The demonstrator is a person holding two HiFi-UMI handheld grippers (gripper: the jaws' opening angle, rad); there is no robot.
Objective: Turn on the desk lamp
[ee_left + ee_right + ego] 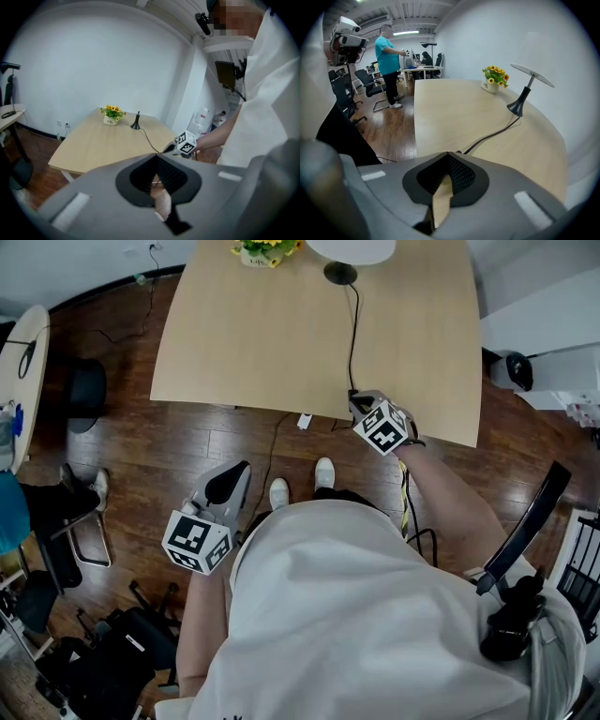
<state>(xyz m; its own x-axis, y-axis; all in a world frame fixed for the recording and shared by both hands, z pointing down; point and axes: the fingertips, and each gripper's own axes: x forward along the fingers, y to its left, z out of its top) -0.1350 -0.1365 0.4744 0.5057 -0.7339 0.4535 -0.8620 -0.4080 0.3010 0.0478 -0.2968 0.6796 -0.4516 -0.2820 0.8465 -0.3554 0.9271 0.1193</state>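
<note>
Desk lamp point(339, 274) is set at the far edge of the table point(262, 343), straight ahead of the nearer right gripper point(358, 401), whose jaws, like those of the left gripper point(228, 486), are pressed together on nothing.

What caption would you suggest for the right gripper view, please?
Right tongs, closed, at the near edge of the table beside the cord; lamp and flowers stand at the far end.
</note>
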